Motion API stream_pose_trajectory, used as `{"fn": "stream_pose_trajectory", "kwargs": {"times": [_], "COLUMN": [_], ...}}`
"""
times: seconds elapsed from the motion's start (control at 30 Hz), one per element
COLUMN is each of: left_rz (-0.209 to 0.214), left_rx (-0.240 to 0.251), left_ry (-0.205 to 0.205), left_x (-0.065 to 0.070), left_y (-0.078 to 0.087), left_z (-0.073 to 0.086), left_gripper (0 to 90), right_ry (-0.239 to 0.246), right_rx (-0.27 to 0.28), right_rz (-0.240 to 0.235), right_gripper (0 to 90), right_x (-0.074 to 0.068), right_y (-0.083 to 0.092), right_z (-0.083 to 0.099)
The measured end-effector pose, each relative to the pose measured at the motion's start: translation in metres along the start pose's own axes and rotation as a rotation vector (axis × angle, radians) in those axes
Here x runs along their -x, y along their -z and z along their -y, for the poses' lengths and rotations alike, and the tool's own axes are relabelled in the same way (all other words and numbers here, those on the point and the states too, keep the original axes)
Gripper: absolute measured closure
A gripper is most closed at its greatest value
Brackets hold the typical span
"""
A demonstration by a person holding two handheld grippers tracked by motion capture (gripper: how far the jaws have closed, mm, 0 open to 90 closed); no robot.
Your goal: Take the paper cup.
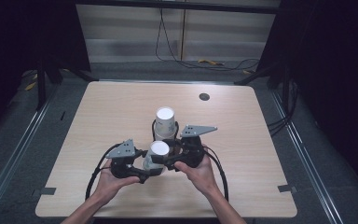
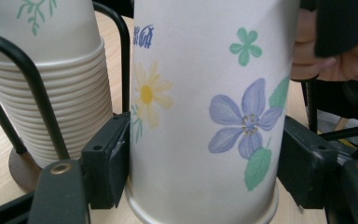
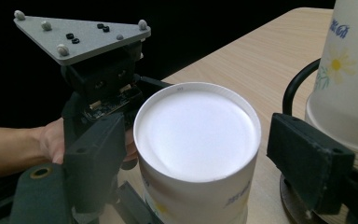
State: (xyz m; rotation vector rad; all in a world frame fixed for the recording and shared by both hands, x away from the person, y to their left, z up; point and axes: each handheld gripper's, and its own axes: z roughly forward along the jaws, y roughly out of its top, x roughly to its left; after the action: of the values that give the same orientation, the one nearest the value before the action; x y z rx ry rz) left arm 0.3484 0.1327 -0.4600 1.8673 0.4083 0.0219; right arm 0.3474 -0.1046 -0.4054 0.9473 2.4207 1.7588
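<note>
An upturned white paper cup (image 1: 158, 151) with printed flowers stands on the table between both hands. My left gripper (image 1: 151, 163) is shut on it low down, near its rim. In the left gripper view both pads (image 2: 107, 163) press the cup (image 2: 205, 116) from either side. My right gripper (image 1: 165, 156) is open around the cup's upper end. In the right gripper view its jaws flank the cup's white base (image 3: 196, 135) with a small gap on the right. A stack of matching upturned cups (image 1: 165, 122) stands just behind in a black wire holder (image 2: 37, 88).
The wooden table (image 1: 121, 107) has a round dark grommet (image 1: 204, 96) near its far edge. Cables lie on the floor beyond. The cup stack (image 3: 345, 79) stands close beside my right gripper's right jaw. Tape marks sit at the table's front corners.
</note>
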Motion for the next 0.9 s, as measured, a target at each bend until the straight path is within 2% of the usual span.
{"fn": "stream_pose_trajectory", "kwargs": {"times": [0.23, 0.6, 0.67, 0.73, 0.8, 0.83, 0.9], "left_rz": [0.004, 0.0, -0.021, -0.017, -0.027, -0.045, -0.039], "left_rx": [-0.045, -0.054, -0.067, -0.068, -0.065, -0.077, -0.079], "left_ry": [-0.011, -0.007, -0.019, -0.007, -0.013, -0.011, -0.002], "left_x": [-0.001, -0.006, -0.006, -0.007, -0.007, -0.007, -0.008], "left_y": [0.003, 0.01, 0.011, 0.012, 0.013, 0.015, 0.016], "left_z": [-0.003, -0.007, -0.008, -0.008, -0.009, -0.009, -0.009], "left_gripper": [28.0, 28.4, 28.7, 29.1, 29.3, 29.5, 29.8], "right_ry": [0.003, 0.004, 0.008, 0.002, 0.006, 0.009, 0.01], "right_rx": [0.007, 0.018, 0.021, 0.022, 0.016, 0.014, 0.01], "right_rz": [0.008, 0.009, 0.021, 0.022, 0.026, 0.025, 0.03], "right_gripper": [19.9, 20.7, 21.6, 21.6, 21.3, 21.3, 20.5], "right_x": [0.002, 0.003, 0.004, 0.005, 0.005, 0.005, 0.006], "right_y": [0.005, 0.014, 0.016, 0.018, 0.02, 0.02, 0.021], "right_z": [-0.001, -0.002, -0.001, -0.001, -0.001, -0.001, -0.001]}}
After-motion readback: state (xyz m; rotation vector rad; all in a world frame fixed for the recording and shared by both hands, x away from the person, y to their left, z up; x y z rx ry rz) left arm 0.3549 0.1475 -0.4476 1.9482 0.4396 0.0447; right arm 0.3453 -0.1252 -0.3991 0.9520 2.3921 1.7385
